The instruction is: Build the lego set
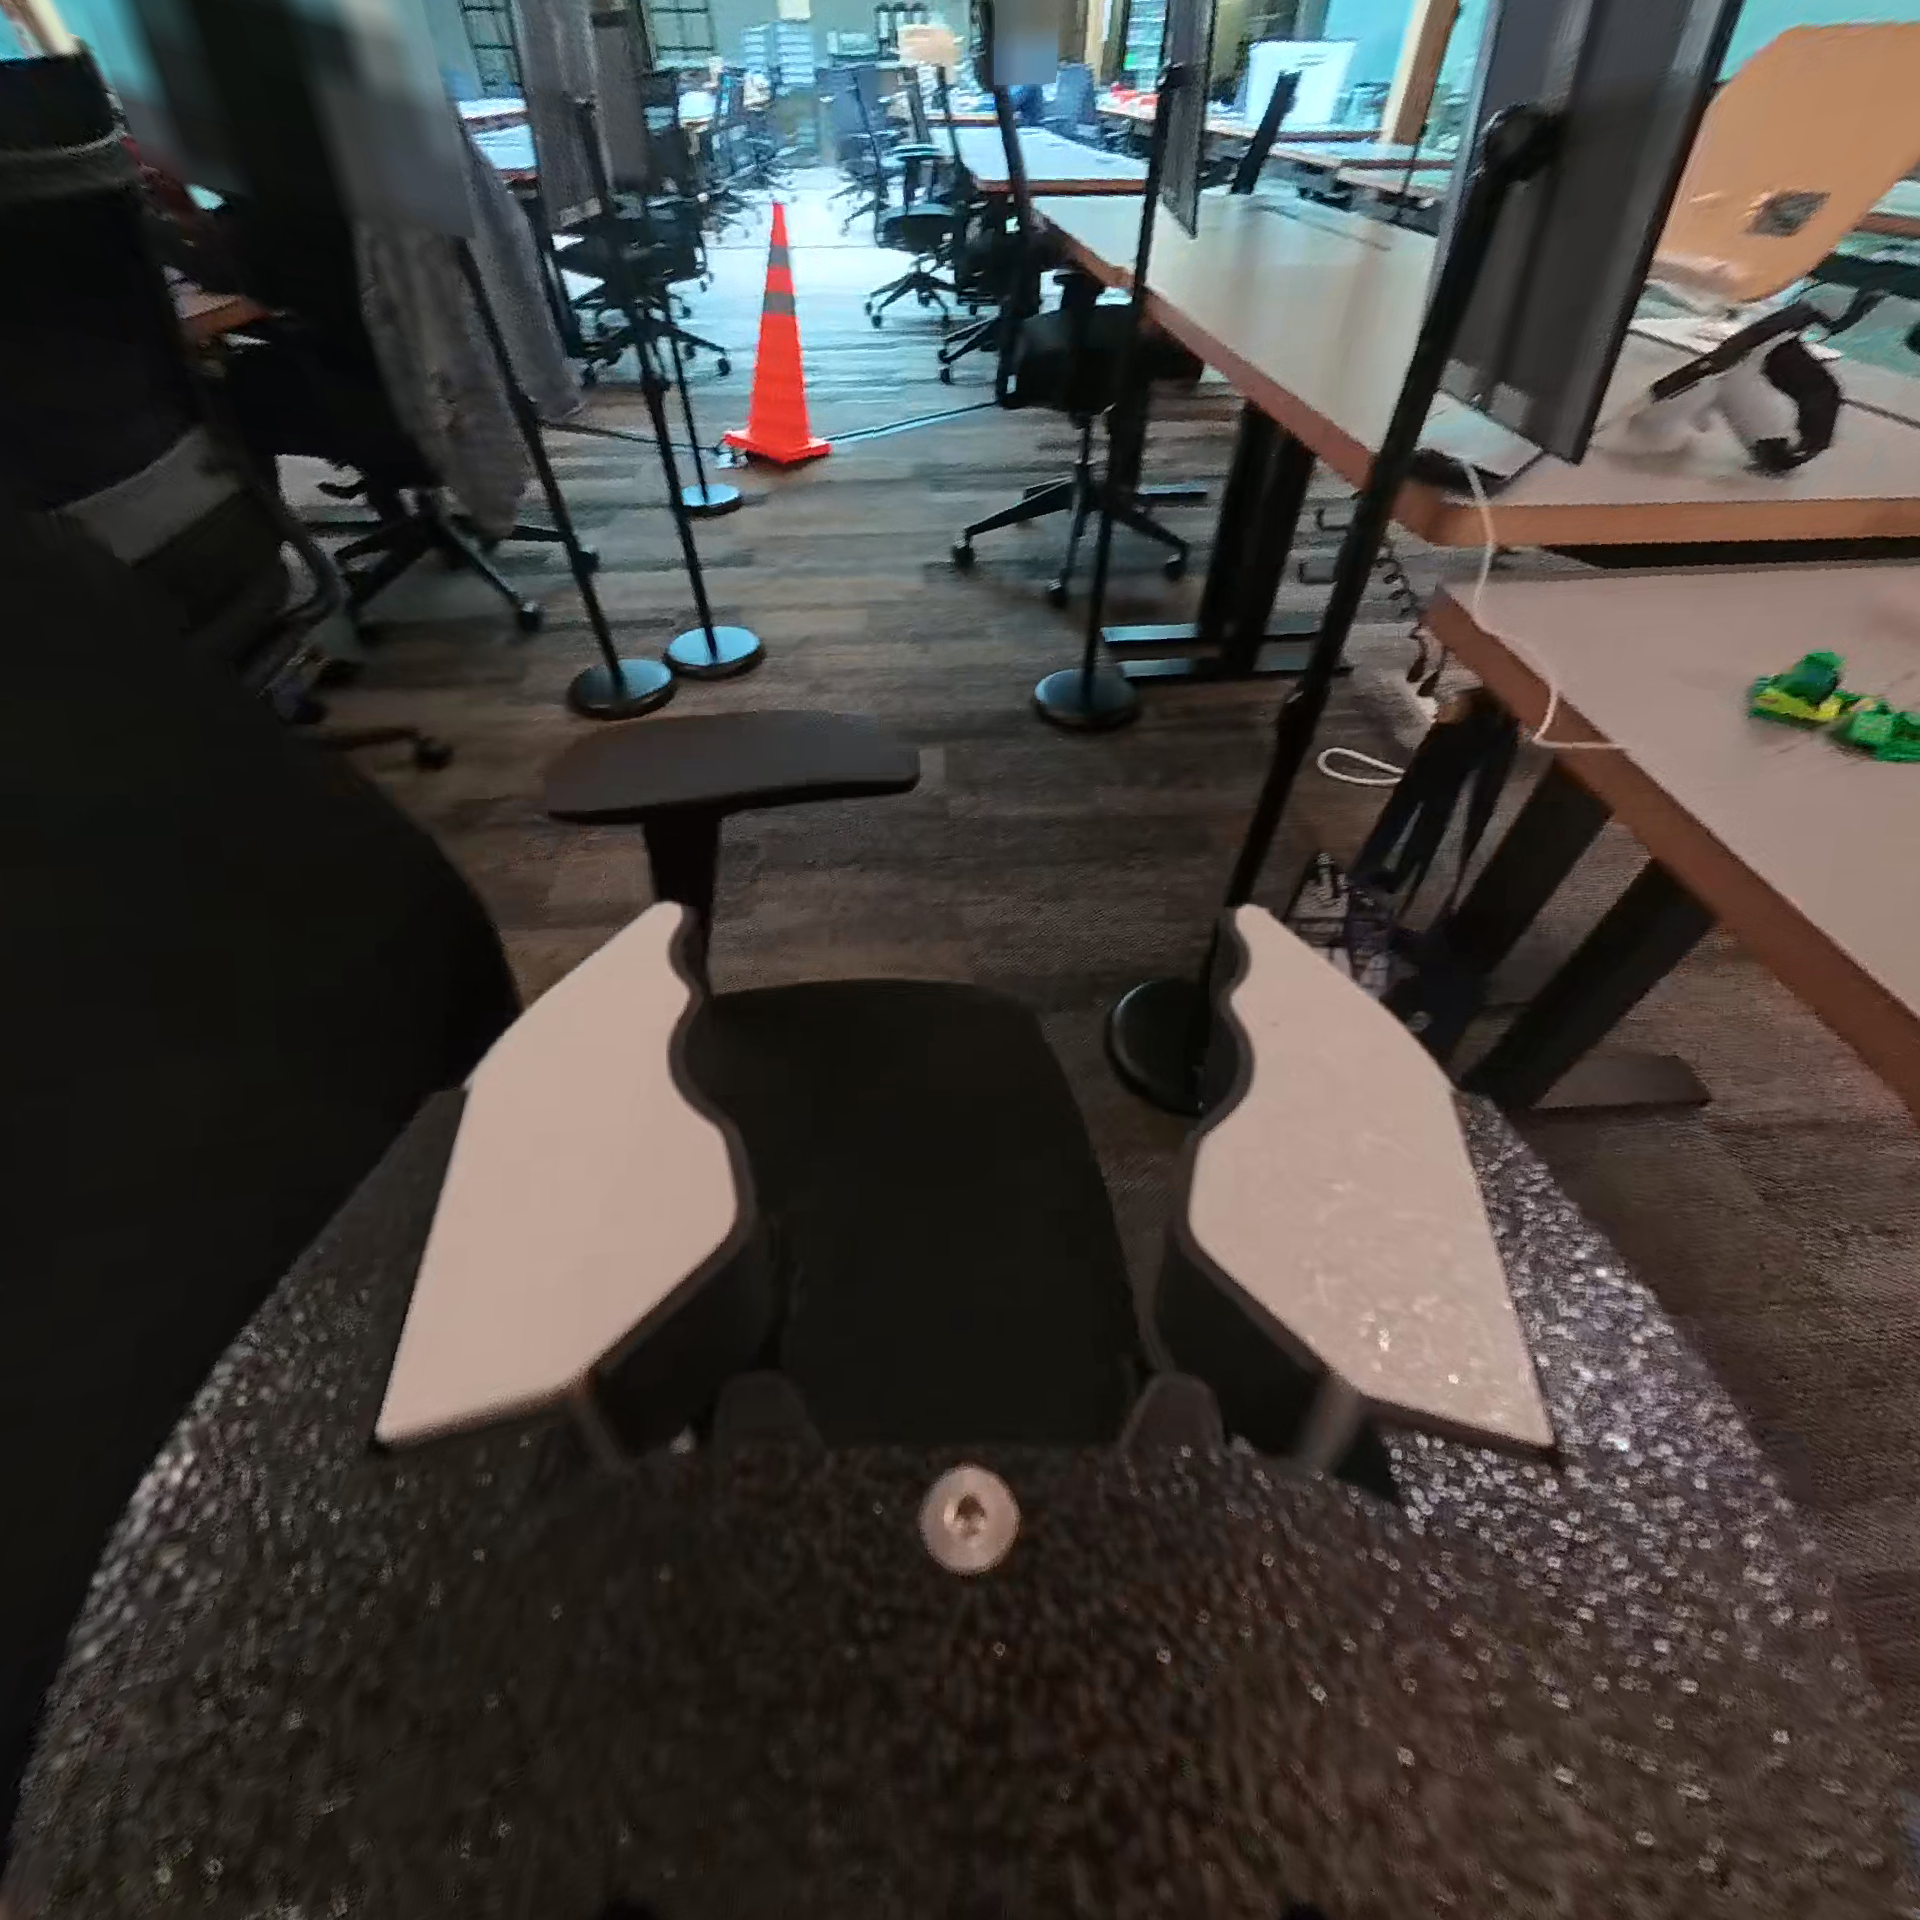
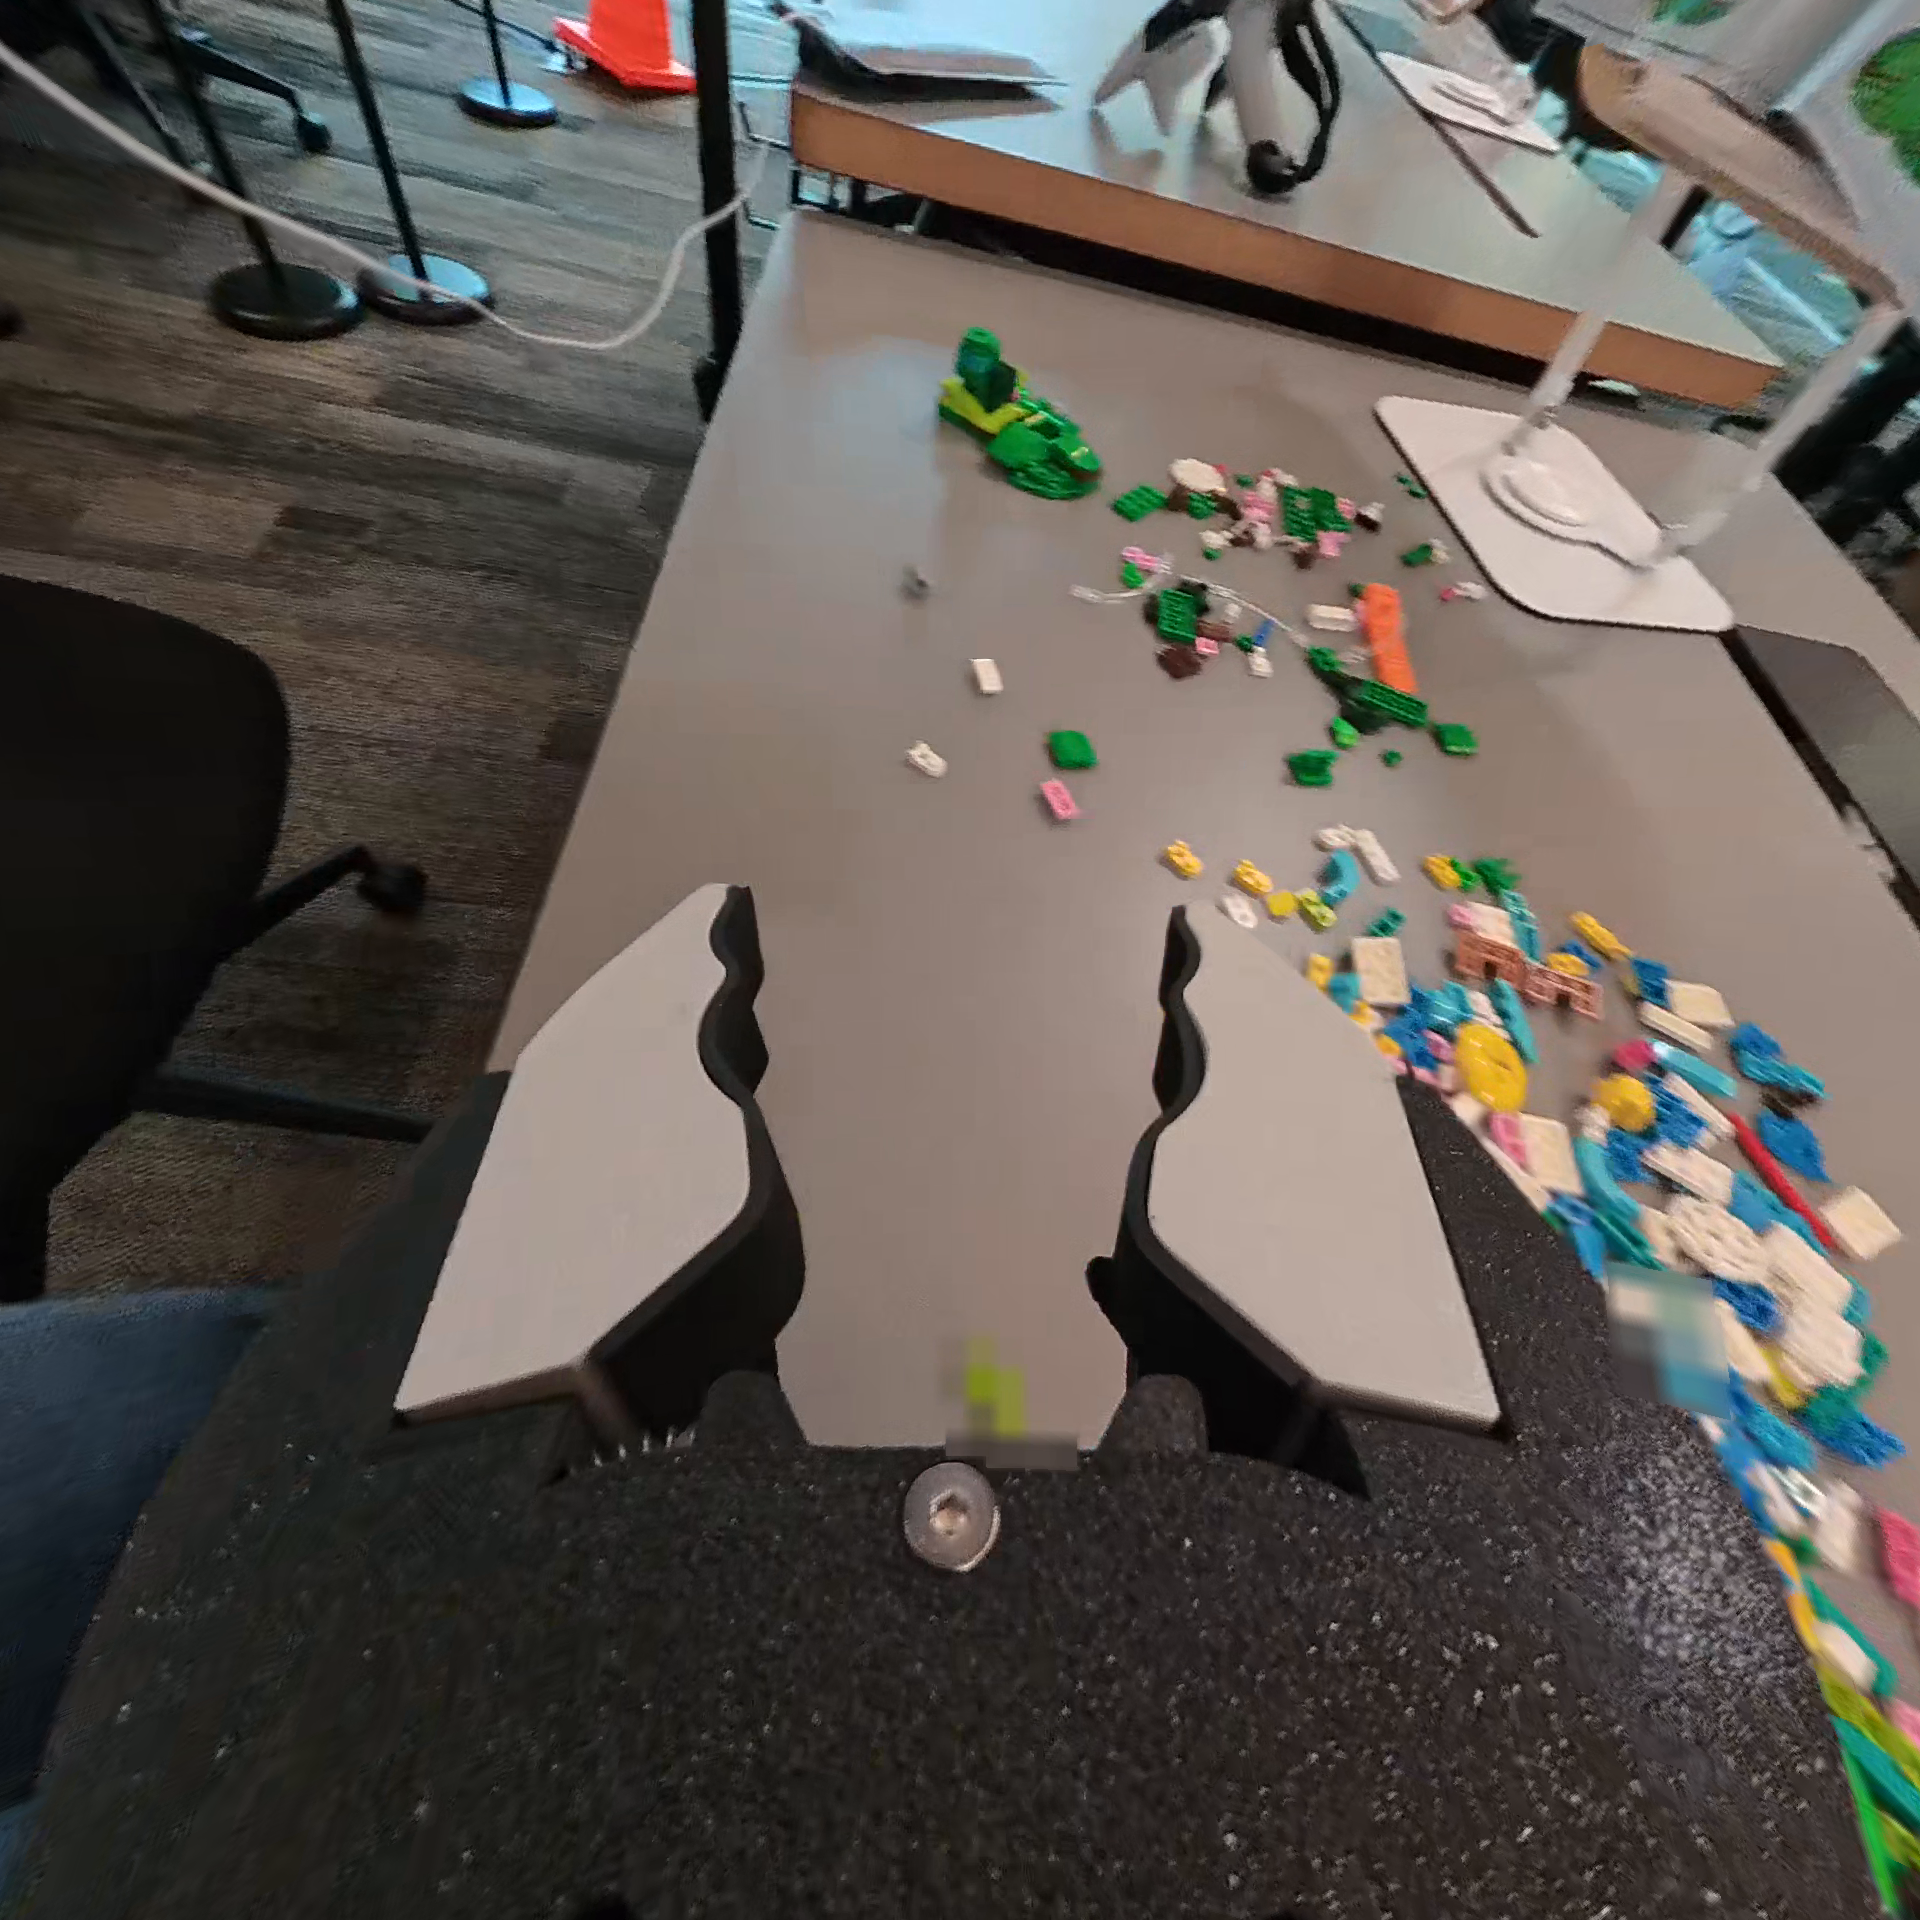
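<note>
Both your grippers are spread apart and carry nothing. Your left gripper (image 1: 961, 1039) points off the desk, over a black office chair (image 1: 894, 1164) and carpet; the desk (image 1: 1704, 665) sits far to its right, with the green pieces barely in view at that edge. Your right gripper (image 2: 961, 1049) hangs over bare desk (image 2: 831, 644), jaws released. Well ahead of it stands a small green build (image 2: 1013, 421), the only assembled part visible. Ahead and right lies a scatter of green, white and pink loose bricks (image 2: 1268, 582); close on the right a denser heap of blue, white and yellow bricks (image 2: 1662, 1122). Judgement: early stage, one sub-build done, most pieces unsorted and unattached.
</note>
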Motion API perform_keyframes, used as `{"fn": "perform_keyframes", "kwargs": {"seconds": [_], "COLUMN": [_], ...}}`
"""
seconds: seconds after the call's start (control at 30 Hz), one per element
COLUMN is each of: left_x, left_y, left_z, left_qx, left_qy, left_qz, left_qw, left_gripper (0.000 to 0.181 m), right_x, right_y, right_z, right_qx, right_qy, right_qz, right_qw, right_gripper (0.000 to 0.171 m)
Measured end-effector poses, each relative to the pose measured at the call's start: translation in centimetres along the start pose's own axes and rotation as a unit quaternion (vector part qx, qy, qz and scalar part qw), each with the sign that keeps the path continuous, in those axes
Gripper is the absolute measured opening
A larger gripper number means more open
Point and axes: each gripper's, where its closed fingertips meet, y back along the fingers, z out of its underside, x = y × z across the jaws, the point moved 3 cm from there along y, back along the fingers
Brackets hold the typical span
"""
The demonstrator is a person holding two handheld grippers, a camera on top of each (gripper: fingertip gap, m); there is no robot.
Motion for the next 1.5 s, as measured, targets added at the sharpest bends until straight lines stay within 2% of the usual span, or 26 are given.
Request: {"fn": "perform_keyframes", "kwargs": {"seconds": [0.1, 0.27, 0.6, 0.8, 0.97, 1.13, 1.5], "left_x": [-1.4, -3.5, -6.0, -5.4, -3.8, -3.3, -2.4], "left_y": [2.6, 4.4, 4.0, 2.6, 1.7, 1.4, 5.8], "left_z": [1.3, 2.3, 1.3, 1.5, 3.2, 4.3, 4.9], "left_qx": [-0.011, -0.016, -0.017, -0.031, -0.082, -0.100, -0.088], "left_qy": [-0.015, -0.009, -0.028, -0.017, 0.005, 0.024, 0.031], "left_qz": [-0.020, -0.041, 0.006, 0.061, 0.132, 0.162, 0.147], "left_qw": [1.000, 0.999, 0.999, 0.998, 0.988, 0.981, 0.985], "left_gripper": [0.094, 0.102, 0.117, 0.129, 0.143, 0.146, 0.146], "right_x": [-2.1, -4.6, -6.1, -5.7, -6.5, -7.2, -4.9], "right_y": [-1.0, -1.2, 1.0, 4.0, 7.3, 11.1, 17.2], "right_z": [-0.3, 0.1, 0.7, 0.9, 1.3, 1.8, 2.4], "right_qx": [0.002, -0.007, 0.001, 0.006, 0.006, 0.011, -0.007], "right_qy": [0.006, 0.012, -0.022, -0.052, -0.073, -0.073, -0.097], "right_qz": [-0.023, -0.040, 0.019, 0.056, 0.067, 0.091, 0.117], "right_qw": [1.000, 0.999, 1.000, 0.997, 0.995, 0.993, 0.988], "right_gripper": [0.074, 0.074, 0.076, 0.079, 0.080, 0.081, 0.086]}}
